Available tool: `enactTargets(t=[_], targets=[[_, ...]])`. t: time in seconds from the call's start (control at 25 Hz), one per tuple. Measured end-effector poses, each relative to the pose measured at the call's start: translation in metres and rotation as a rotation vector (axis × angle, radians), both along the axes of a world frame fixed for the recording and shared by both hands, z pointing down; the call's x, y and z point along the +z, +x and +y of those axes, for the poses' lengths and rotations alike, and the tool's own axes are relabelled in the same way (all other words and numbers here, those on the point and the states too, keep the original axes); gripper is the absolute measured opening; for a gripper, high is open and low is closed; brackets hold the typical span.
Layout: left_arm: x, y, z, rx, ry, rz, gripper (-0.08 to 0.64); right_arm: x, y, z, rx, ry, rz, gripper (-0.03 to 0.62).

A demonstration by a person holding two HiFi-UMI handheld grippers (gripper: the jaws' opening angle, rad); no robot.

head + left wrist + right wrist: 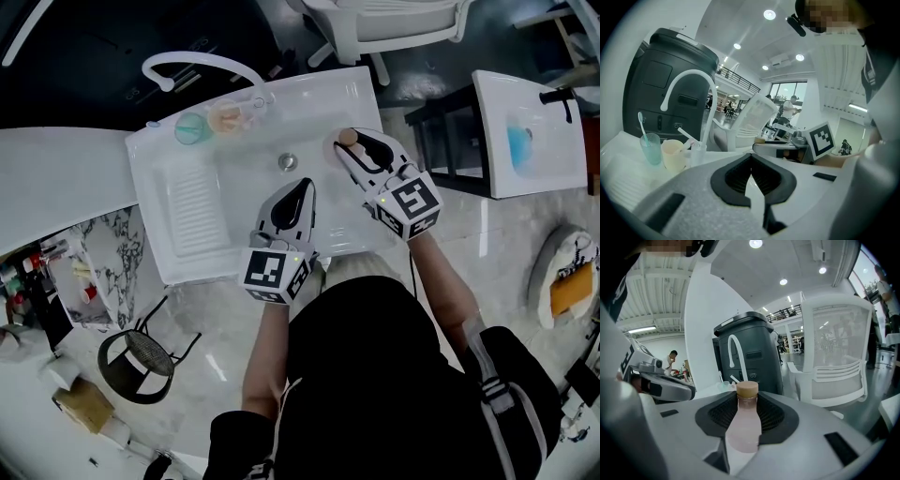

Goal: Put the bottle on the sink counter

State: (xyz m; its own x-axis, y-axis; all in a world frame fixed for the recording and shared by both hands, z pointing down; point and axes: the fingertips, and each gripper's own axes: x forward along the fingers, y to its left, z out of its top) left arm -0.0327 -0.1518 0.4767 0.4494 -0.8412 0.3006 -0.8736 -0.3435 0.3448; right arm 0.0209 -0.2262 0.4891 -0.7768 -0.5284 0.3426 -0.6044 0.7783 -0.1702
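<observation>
A pale pink bottle (744, 425) with a tan cap (348, 137) stands upright between the jaws of my right gripper (356, 152), which is shut on its body. The gripper holds it over the right side of the white sink (155, 150), near the basin's right rim. In the right gripper view the dark pads (772, 416) press on both sides of the bottle. My left gripper (301, 188) hovers over the basin's near part, to the left of the bottle, its jaws closed together with nothing between them (751, 159).
A white curved faucet (197, 64) rises at the sink's back edge. A teal cup (190, 127) with a toothbrush and a peach cup (225, 117) stand beside it. The drain (288, 161) lies mid-basin, and a ribbed washboard (195, 202) fills the sink's left.
</observation>
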Motion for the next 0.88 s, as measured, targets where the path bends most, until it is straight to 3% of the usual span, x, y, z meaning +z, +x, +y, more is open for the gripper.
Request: enactTargets(t=[0.88], targets=[[0.028,-0.002,-0.007,-0.026,-0.073,0.009,0.018,0.059,-0.004,-0.079,0.094,0.046,0.064,0.132]])
